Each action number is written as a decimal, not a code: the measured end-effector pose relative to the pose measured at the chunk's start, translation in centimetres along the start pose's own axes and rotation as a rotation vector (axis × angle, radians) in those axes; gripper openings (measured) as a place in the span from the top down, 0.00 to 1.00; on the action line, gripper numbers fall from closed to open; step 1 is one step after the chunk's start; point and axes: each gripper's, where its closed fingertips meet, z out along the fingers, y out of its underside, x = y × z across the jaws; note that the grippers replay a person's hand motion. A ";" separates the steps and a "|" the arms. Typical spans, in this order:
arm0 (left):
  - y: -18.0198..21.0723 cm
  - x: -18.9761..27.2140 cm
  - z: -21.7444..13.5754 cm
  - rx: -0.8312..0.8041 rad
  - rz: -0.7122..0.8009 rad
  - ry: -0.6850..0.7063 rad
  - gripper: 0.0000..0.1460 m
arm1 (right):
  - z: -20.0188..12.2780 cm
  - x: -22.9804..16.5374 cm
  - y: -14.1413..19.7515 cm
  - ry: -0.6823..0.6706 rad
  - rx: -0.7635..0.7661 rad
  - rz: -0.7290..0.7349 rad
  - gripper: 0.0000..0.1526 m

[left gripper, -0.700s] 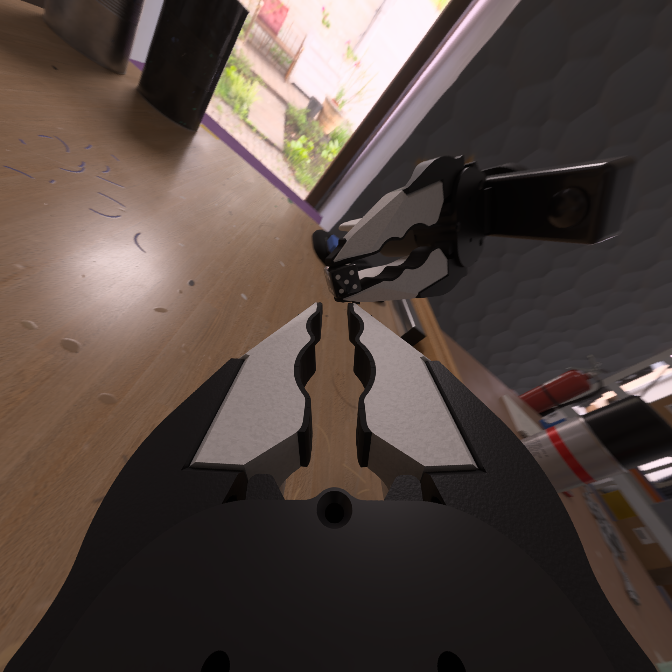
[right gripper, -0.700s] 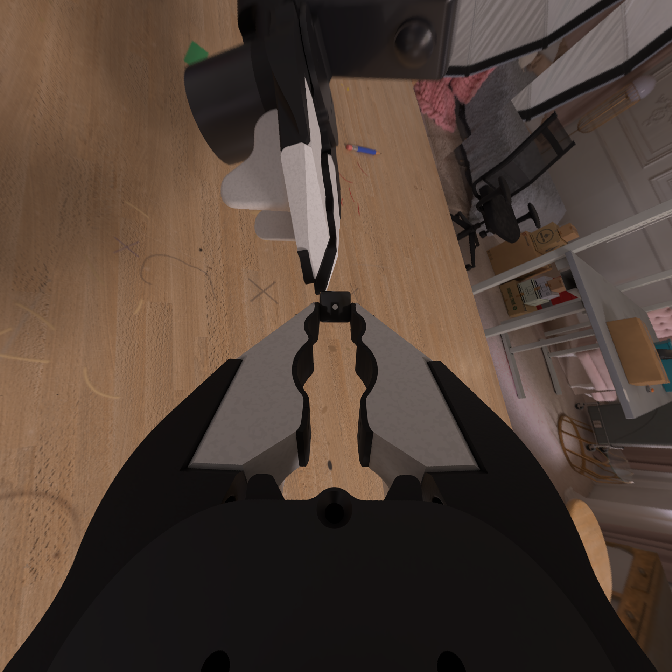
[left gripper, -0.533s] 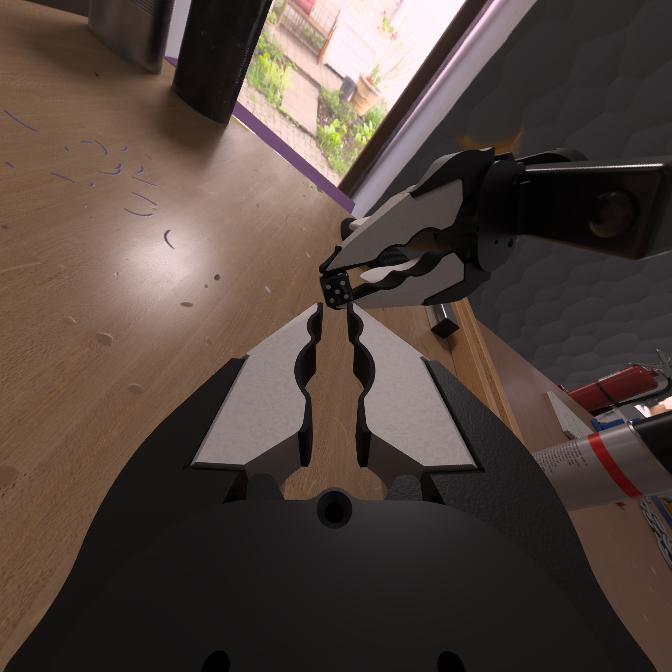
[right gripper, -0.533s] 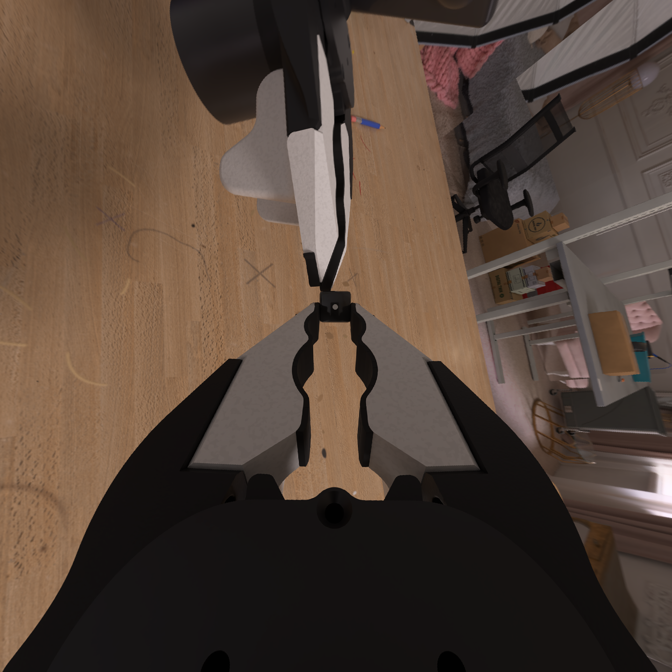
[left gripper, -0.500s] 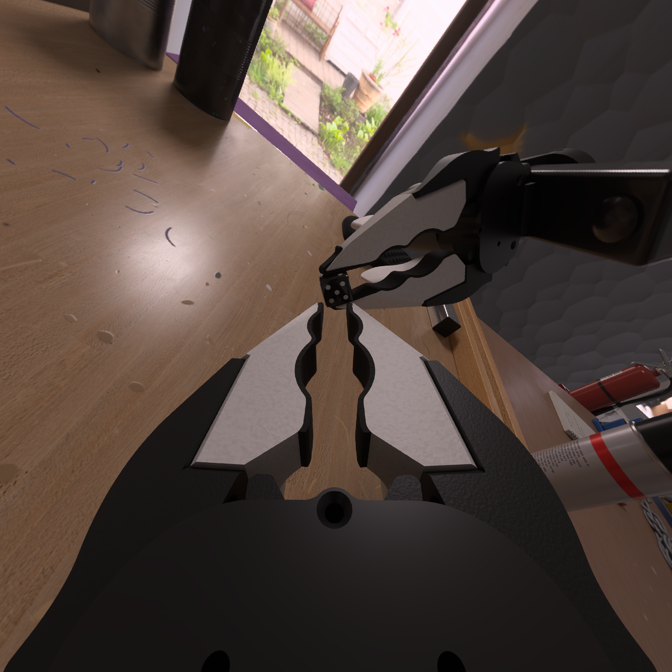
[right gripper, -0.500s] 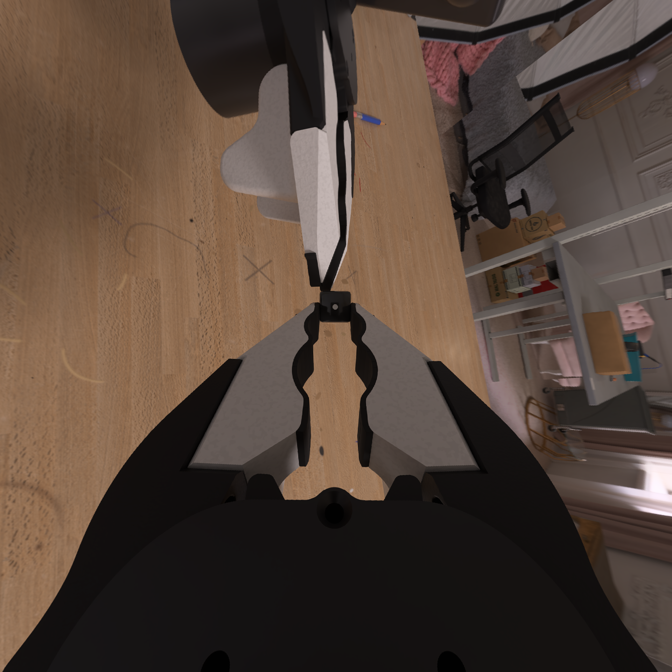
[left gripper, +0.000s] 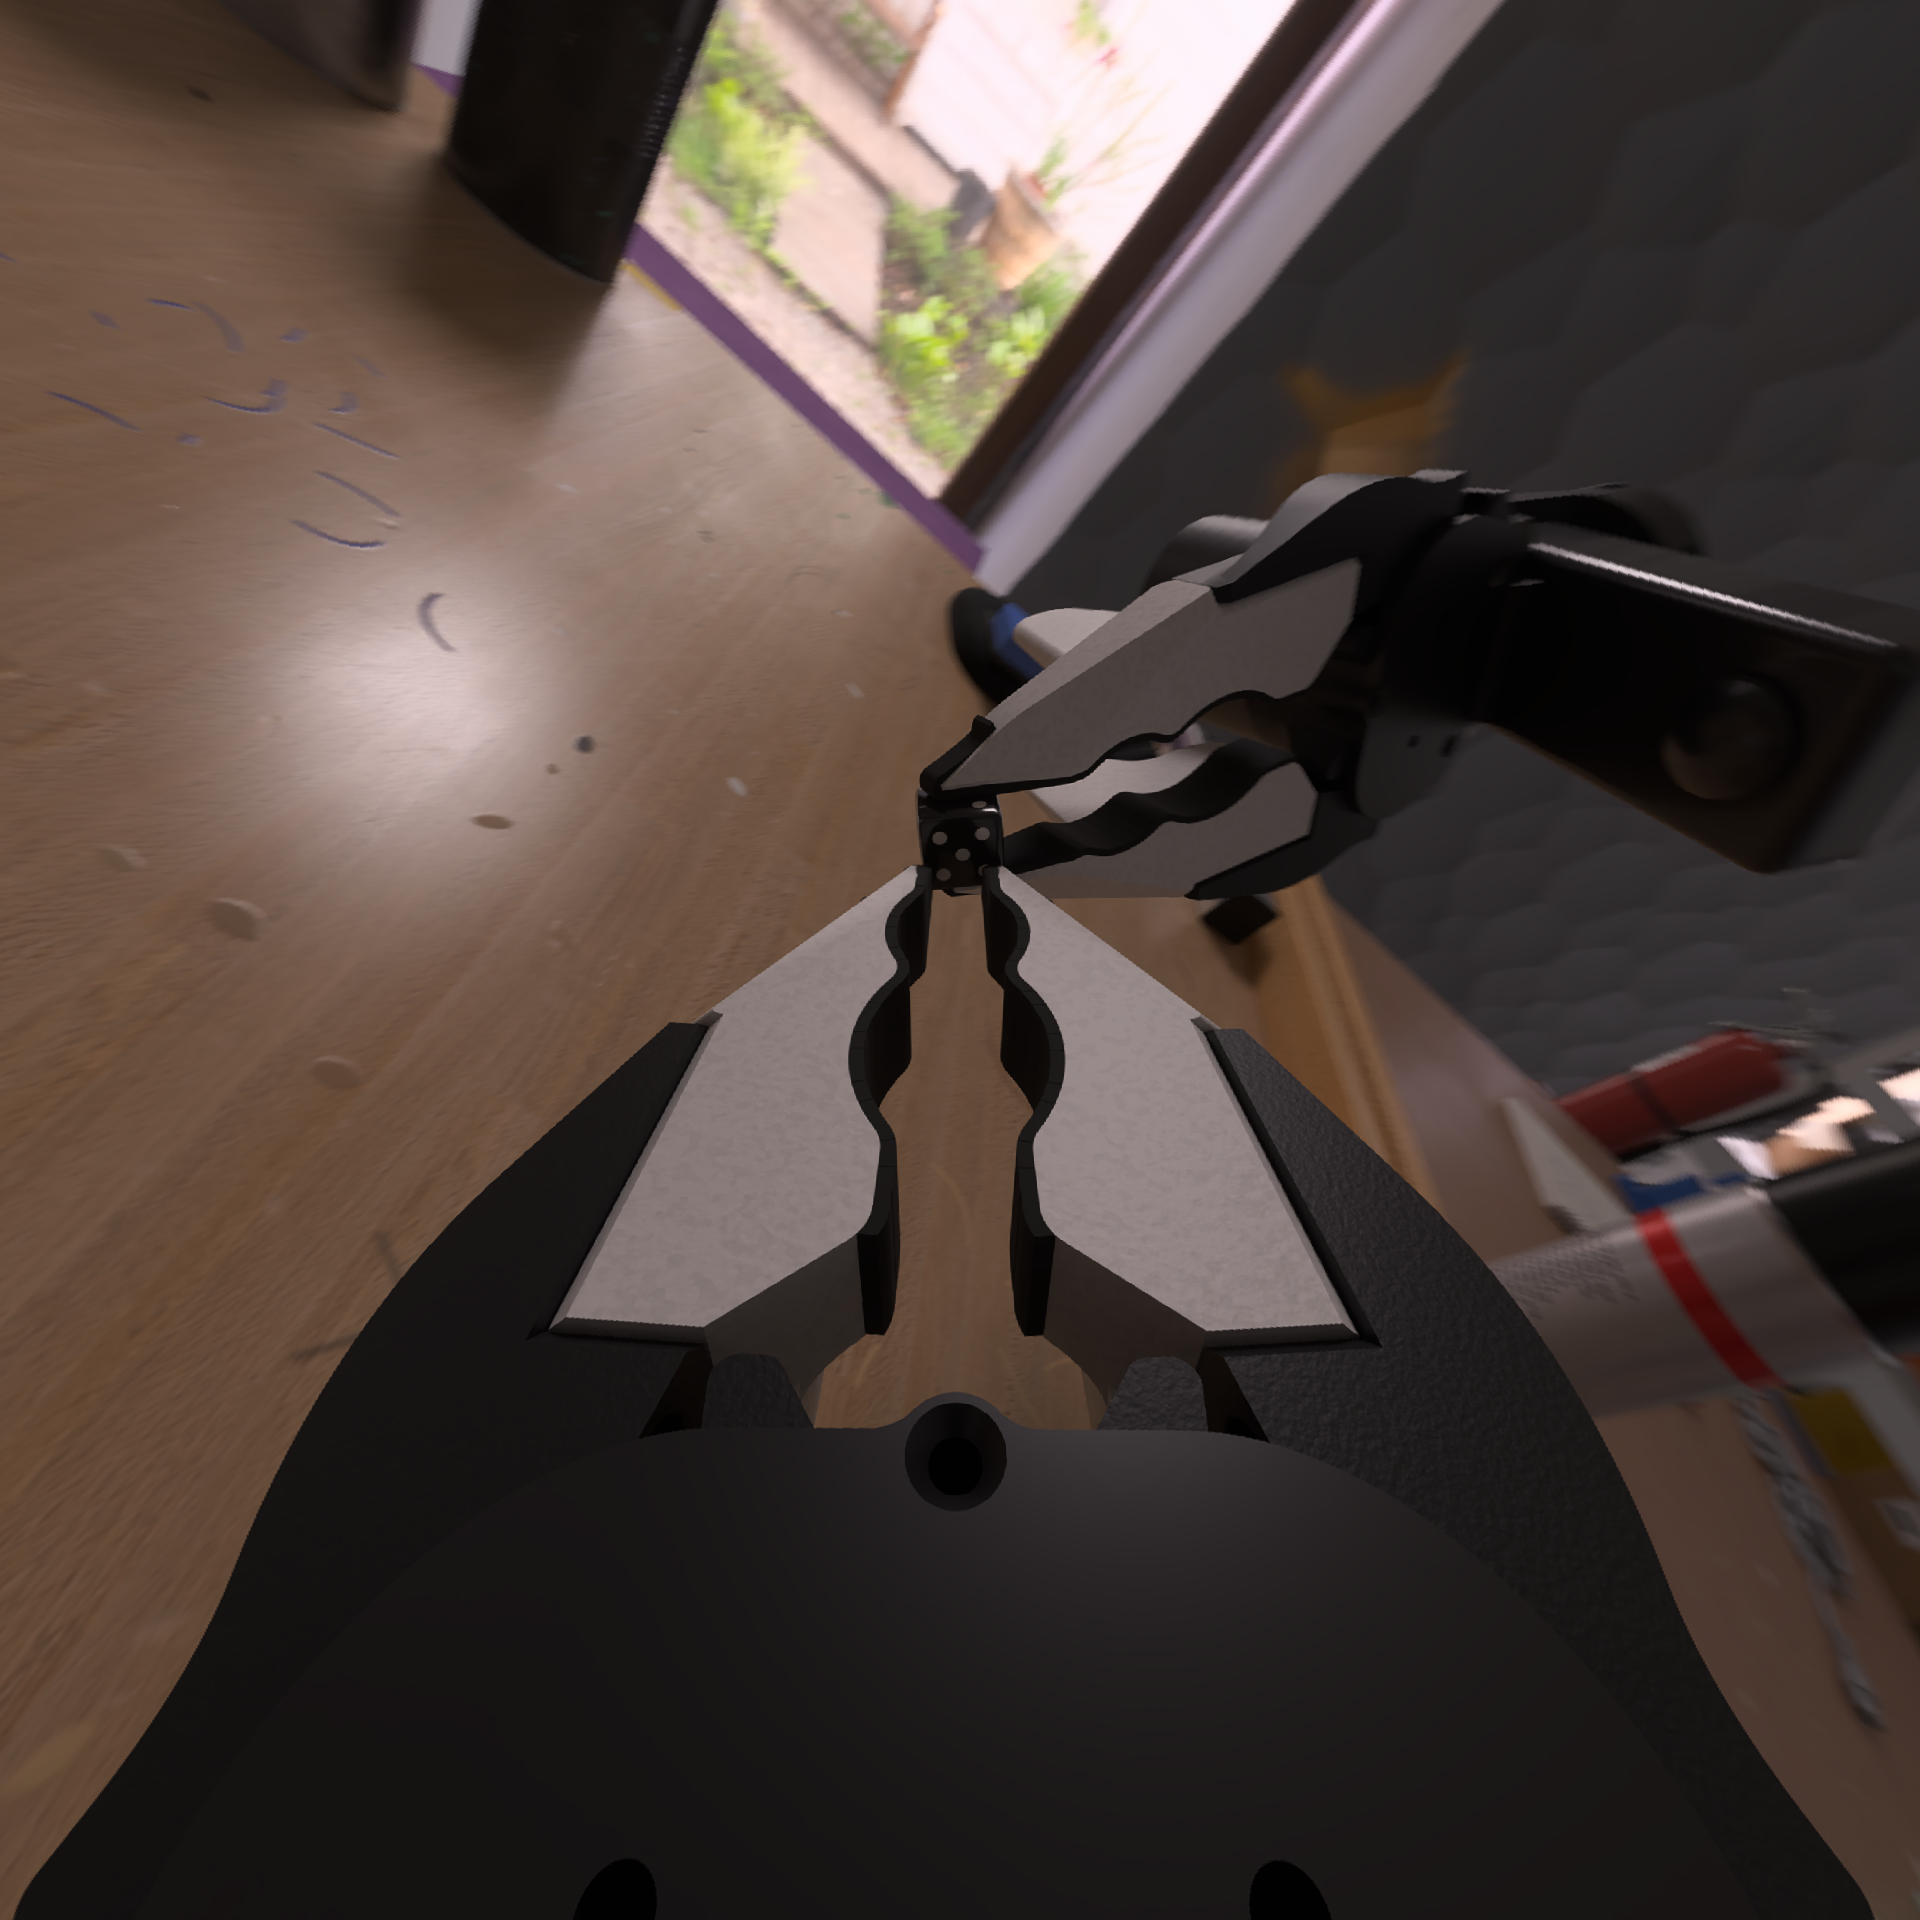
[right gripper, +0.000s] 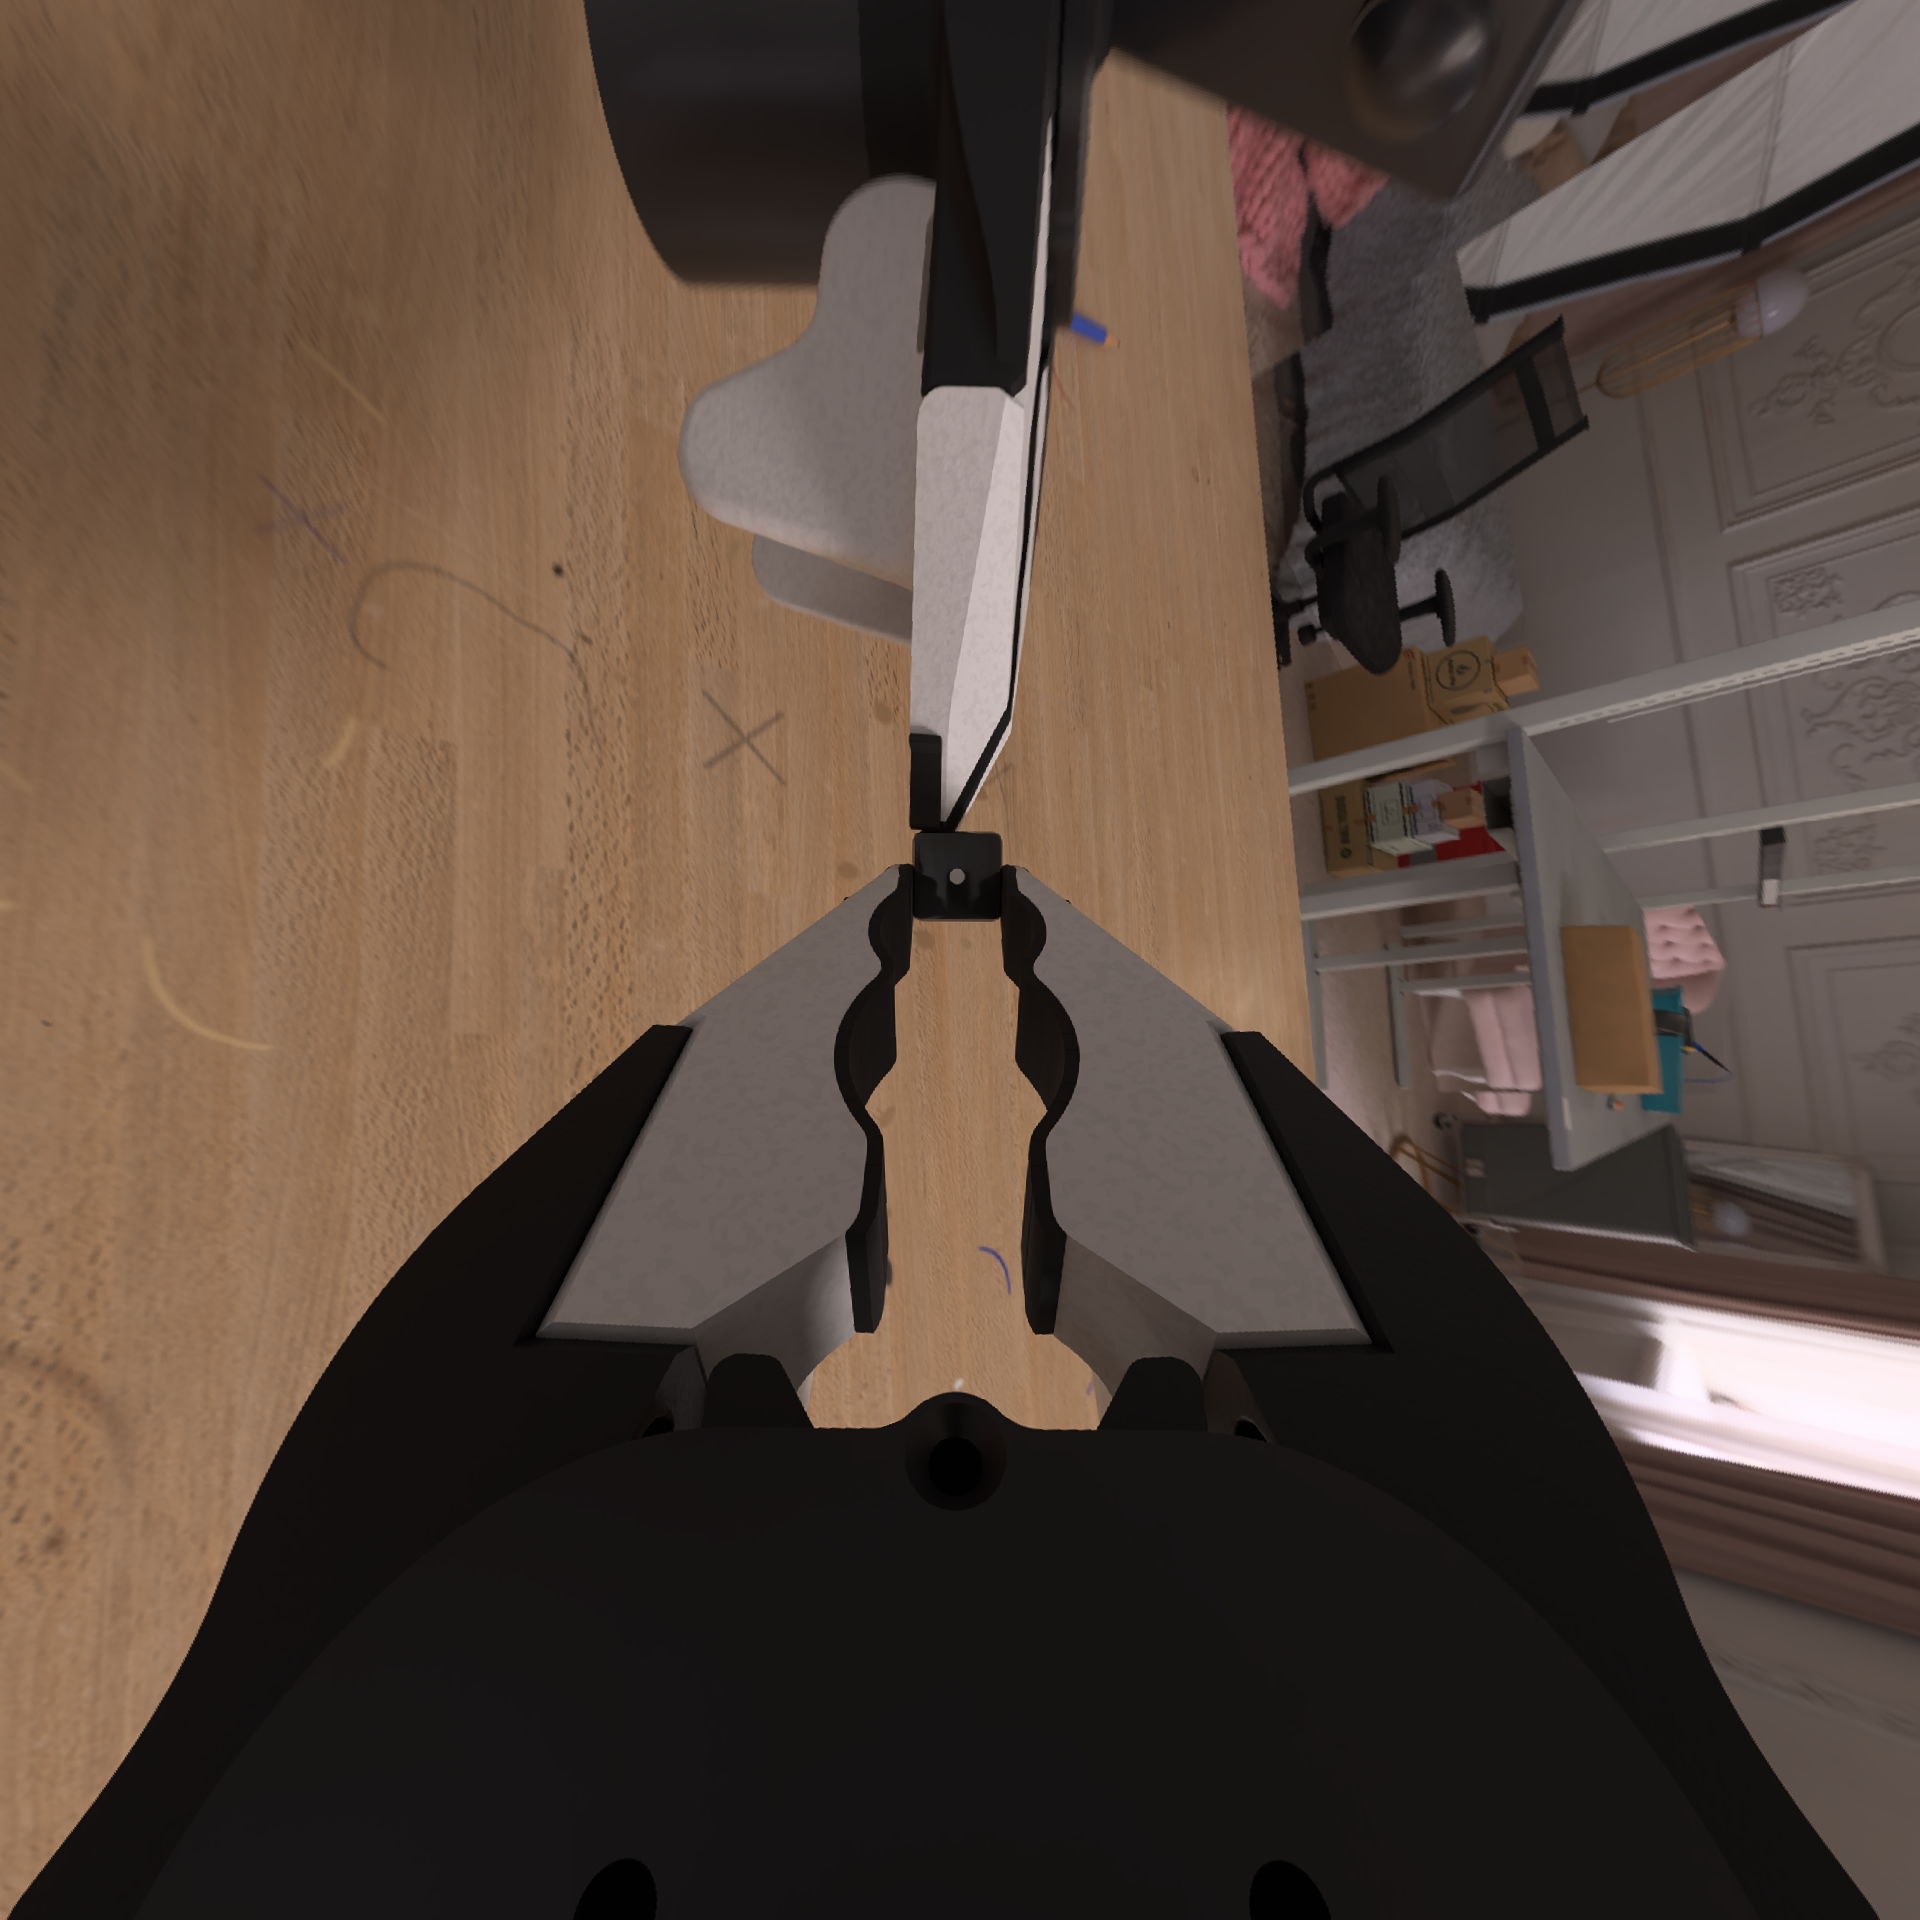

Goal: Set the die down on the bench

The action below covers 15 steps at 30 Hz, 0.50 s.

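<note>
Up close in the left wrist view: left gripper (left gripper: 951,883), two grey fingers a little apart, thin gap between them, nothing held inside. Right at its tips, the small black die (left gripper: 961,844) with white dots. Touching those tips or not: cannot tell. Pinched from above and below by the right gripper (left gripper: 971,816), reaching in from the right side and squeezed tight on the die. Back end of that gripper cut off by the picture's edge.

Same story in the right wrist view: die held between the two near fingertips, one white dot on the near face. Left gripper pointing in from the top, seen from its thin side, tip ending just at the die's far edge, body blurry and cut off.

Below everything, the wooden bench (left gripper: 312,935). Height of the die over the wood: hard to tell.

A bit farther on the bench, a small black block (left gripper: 1242,920), half hidden under the right gripper. Also a white lumpy shape (right gripper: 821,447), partly hidden behind the left gripper, and a blue pencil (right gripper: 1091,330) with only its end peeking out. Blue scribbles (left gripper: 343,520) on the wood, smeared.

Farther still, a dark round post (left gripper: 571,125), top cut off. Far away, a bright window (left gripper: 914,208) and a blurry red thing (left gripper: 1683,1081), too fuzzy to name.
</note>
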 end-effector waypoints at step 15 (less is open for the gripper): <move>-1.8 6.0 -2.7 0.167 -0.335 0.845 0.97 | -3.8 1.3 -5.3 -0.048 0.490 0.190 0.89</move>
